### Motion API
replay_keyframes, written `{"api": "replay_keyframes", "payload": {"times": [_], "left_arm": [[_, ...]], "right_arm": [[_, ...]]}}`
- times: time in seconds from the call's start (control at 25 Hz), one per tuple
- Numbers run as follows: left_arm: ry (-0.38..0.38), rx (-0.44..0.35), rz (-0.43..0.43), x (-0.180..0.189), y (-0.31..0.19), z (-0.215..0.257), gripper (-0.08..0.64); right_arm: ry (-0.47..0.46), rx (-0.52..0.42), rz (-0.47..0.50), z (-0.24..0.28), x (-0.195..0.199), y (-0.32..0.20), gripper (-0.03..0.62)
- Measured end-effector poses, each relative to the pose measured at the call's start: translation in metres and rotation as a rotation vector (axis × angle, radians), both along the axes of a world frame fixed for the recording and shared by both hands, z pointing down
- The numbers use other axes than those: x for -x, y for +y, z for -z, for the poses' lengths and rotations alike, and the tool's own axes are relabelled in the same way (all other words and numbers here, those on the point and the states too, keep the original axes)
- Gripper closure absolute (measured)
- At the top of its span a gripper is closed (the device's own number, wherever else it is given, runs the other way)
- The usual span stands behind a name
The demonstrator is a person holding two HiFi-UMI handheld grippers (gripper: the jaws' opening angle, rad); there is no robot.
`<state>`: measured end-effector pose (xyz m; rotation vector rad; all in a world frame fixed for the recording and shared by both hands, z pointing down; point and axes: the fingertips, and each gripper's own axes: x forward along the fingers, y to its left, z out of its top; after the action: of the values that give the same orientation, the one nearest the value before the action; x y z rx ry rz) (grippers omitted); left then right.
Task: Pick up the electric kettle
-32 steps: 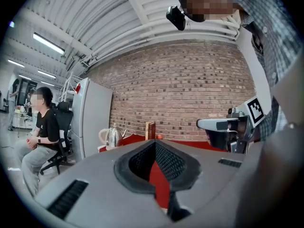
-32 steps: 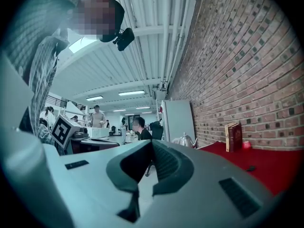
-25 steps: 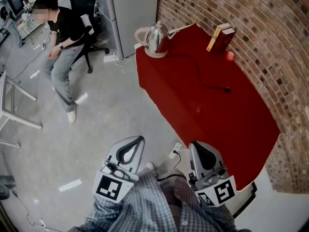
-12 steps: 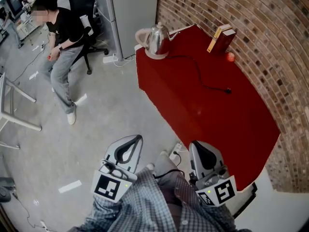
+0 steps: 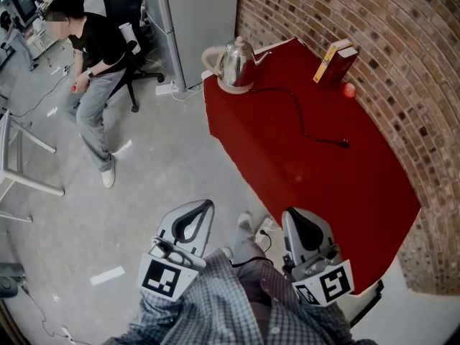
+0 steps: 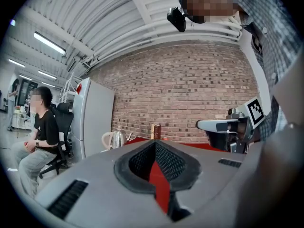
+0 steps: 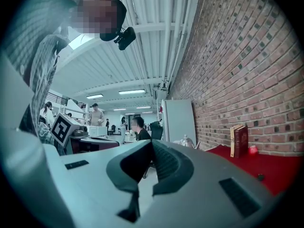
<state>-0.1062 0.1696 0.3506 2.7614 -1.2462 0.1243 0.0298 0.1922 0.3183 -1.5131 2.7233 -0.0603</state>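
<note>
A curved red-brick wall (image 5: 402, 42) runs behind a long table draped in red cloth (image 5: 316, 171); a tall grey metal cabinet (image 5: 194, 13) stands past its far end; a person in a black shirt (image 5: 93, 70) sits on an office chair nearby; the left gripper (image 5: 205, 205) and right gripper (image 5: 291, 214) hang near the table's near end, both clenched on nothing; the shiny steel electric kettle (image 5: 236, 63) sits at the table's far corner, well apart from them; two upright books (image 5: 336, 62) lean by the wall.
</note>
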Motion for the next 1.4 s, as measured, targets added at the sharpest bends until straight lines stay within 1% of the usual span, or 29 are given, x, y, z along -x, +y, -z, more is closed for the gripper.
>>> {"api": "replay_keyframes", "payload": {"times": [0.2,0.44,0.76,1.0,1.4], "left_arm": [[-0.013,0.001,-0.008,-0.013,-0.023,-0.002,0.552],[-0.009,0.005,0.018,-0.023,-0.058,0.003,0.552],[-0.009,-0.012,0.056,-0.039,-0.098,0.013,0.552],[-0.012,-0.041,0.076,-0.051,-0.121,0.02,0.554],[0.003,-0.068,0.085,-0.078,-0.156,0.02,0.552]], "right_arm": [[-0.003,0.005,0.019,-0.005,-0.006,-0.031,0.584],[-0.002,0.004,0.055,-0.002,-0.011,-0.07,0.584],[-0.003,-0.012,0.09,0.006,-0.028,-0.113,0.584],[0.001,-0.034,0.123,0.011,-0.038,-0.139,0.584],[0.023,-0.051,0.138,0.006,-0.063,-0.17,0.584]]}}
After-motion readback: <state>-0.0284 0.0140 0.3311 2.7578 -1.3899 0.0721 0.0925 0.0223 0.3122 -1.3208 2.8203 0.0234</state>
